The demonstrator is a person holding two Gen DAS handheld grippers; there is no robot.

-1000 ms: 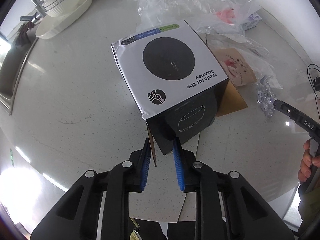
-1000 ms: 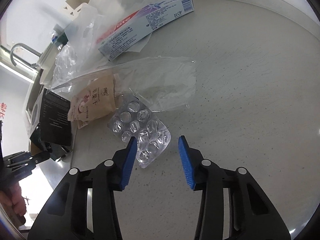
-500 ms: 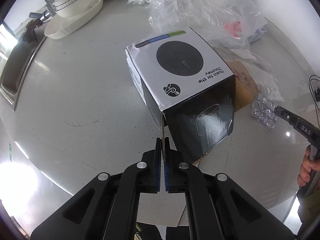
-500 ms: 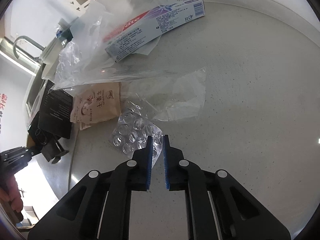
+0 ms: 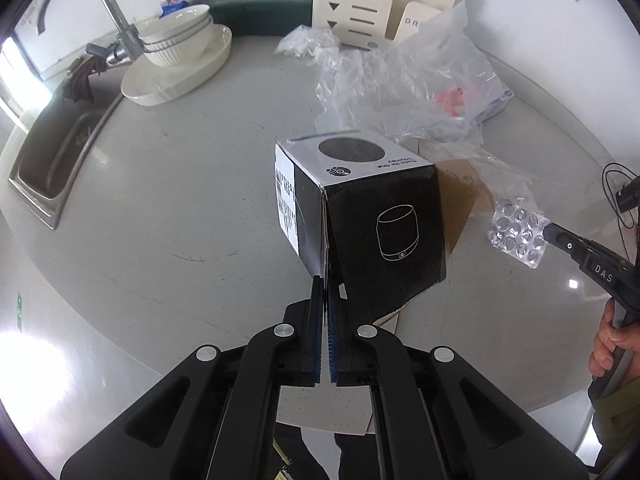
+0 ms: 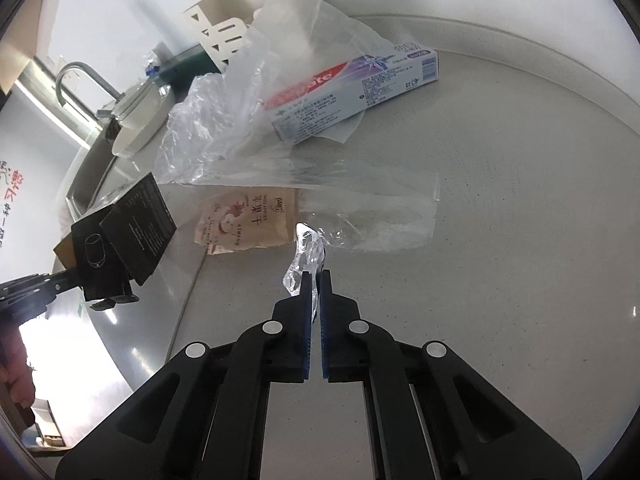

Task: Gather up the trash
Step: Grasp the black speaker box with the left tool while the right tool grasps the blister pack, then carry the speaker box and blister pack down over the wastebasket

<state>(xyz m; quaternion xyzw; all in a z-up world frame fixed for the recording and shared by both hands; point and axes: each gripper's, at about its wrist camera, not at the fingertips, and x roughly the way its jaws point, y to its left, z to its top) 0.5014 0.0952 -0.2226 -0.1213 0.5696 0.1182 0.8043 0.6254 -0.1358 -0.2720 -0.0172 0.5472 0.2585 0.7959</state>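
My left gripper (image 5: pixel 325 280) is clamped on a flap edge of the black speaker box (image 5: pixel 360 208), which hangs tilted just ahead of its tips. My right gripper (image 6: pixel 315 276) pinches the empty blister pack (image 6: pixel 305 258) above the countertop (image 6: pixel 500 220).

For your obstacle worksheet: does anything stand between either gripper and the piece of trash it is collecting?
No. The left gripper pinches the speaker box flap; the right gripper pinches the blister pack. No bin is visible.
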